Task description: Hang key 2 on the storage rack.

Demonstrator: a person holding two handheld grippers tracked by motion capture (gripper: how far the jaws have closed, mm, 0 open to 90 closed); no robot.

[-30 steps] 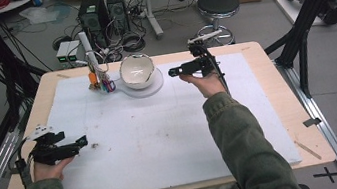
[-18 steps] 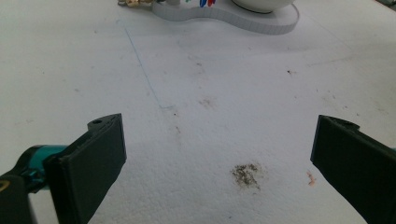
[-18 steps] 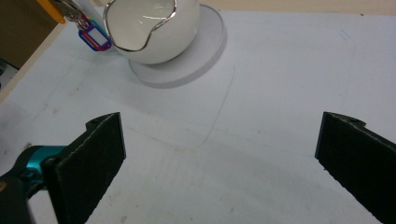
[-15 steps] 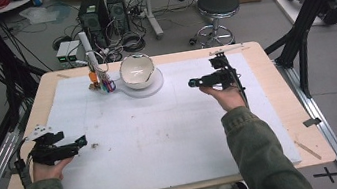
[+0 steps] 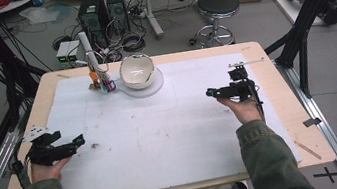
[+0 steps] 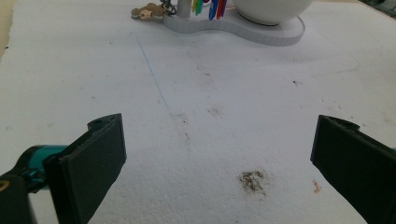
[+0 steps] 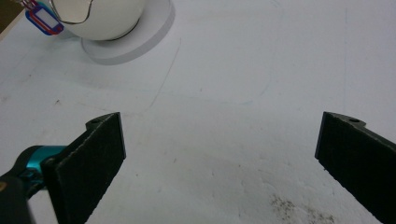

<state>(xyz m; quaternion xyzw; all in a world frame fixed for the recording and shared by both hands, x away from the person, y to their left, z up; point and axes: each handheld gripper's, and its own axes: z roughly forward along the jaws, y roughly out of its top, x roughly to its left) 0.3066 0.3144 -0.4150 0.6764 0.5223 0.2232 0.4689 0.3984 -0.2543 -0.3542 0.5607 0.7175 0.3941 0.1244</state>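
Pulled back from the white bowl point(image 5: 137, 71), the right gripper point(image 5: 212, 91) now hovers over the right side of the white foam sheet point(image 5: 173, 139), well apart from the bowl; the left gripper point(image 5: 78, 139) has stayed near the sheet's left edge. Both sets of jaws stand wide apart, holding nothing. The bowl sits on a flat white base point(image 5: 157, 85) at the far edge, cut off in both gripper views. Beside it, small coloured tags point(image 5: 107, 86) are hard to make out. Cables and computer towers point(image 5: 103, 8) clutter the floor behind the wooden table point(image 5: 273, 63).

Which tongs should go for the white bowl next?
Right, probably. The right tongs are open and closer to the white bowl; the left tongs, also open, sit farther back.
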